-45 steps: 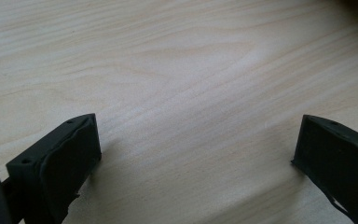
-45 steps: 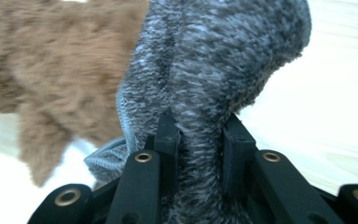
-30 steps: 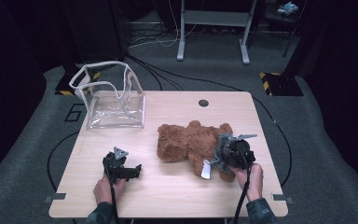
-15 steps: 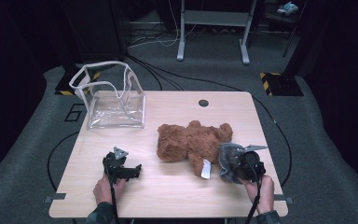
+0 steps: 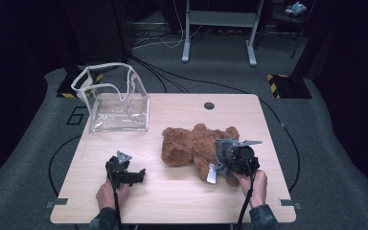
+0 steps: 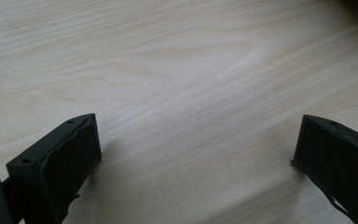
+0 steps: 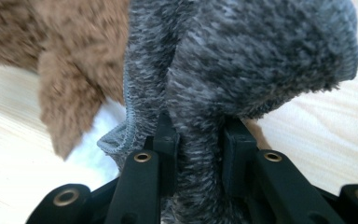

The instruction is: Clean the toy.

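Right tongs [image 7: 199, 140]: clenched on a fold of grey knitted cloth [image 7: 261, 60], the jaws pinching it from both sides; in the high view they sit at the teddy bear's near right side [image 5: 234, 158].
Left tongs [image 6: 191, 149]: released, jaws wide apart with bare wood between them, resting near the front left of the tabletop [image 5: 172, 206].
Grey cloth: bunched against the brown teddy bear [image 5: 196, 146], touching its fur; it looks like a garment on the bear, though I cannot tell how it is attached.
Teddy bear: lying flat, right of the tabletop's centre, well inside every edge.
Clear bag [image 5: 117, 103]: upright at the back left corner, mouth open upward, well apart from the bear.
Risk: the grip is on cloth alone, so a lift may stretch the knit or let the bear slide out and drop.
Risk: a white tag [image 5: 211, 176] by the jaws could snag.
Open room: bare wood between bear and bag; the right edge lies near the right hand [image 5: 254, 187].
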Motion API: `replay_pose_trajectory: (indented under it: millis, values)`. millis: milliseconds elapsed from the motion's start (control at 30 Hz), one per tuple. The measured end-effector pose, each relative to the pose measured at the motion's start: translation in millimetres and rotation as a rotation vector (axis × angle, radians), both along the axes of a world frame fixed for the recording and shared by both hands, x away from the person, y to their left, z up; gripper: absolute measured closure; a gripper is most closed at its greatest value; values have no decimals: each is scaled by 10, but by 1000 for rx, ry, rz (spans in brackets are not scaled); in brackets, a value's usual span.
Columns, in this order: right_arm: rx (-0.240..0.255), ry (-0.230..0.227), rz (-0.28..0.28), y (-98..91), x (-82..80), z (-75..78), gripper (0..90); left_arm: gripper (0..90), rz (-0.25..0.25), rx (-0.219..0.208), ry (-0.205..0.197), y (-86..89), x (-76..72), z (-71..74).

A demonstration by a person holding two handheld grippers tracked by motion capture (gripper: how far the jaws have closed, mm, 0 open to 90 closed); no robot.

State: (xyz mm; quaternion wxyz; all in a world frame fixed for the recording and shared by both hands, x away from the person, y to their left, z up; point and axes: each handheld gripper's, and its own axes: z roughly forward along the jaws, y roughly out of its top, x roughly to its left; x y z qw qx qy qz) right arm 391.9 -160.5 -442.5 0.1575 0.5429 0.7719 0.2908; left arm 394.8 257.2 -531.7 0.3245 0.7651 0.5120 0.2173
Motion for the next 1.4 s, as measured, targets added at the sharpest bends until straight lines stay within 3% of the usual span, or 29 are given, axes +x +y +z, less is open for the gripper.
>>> replay_pose_trajectory:
  millis: [367, 500, 700, 733, 867, 1033, 1400]
  values:
    - [-26, 21, 2, -119, -213, -43, 716, 1, 0, 0, 0, 0, 0, 0]
    - [-32, 66, -18, -146, -286, -59, 717, 1, 0, 0, 0, 0, 0, 0]
    - [-7, 9, -6, -155, -264, 54, 716, 1, 0, 0, 0, 0, 0, 0]
    - [1, -18, -1, -83, -223, 111, 716, 1, 0, 0, 1, 0, 0, 0]
    - [-9, -30, 18, 18, -136, 135, 715, 1, 0, 0, 0, 0, 1, 0]
    - [-15, 11, 7, 114, -4, 29, 715, 1, 0, 1, 0, 0, 0, 0]
    - [-17, 69, -9, 53, -112, -39, 716, 0, -1, 0, -1, 0, 2, 0]
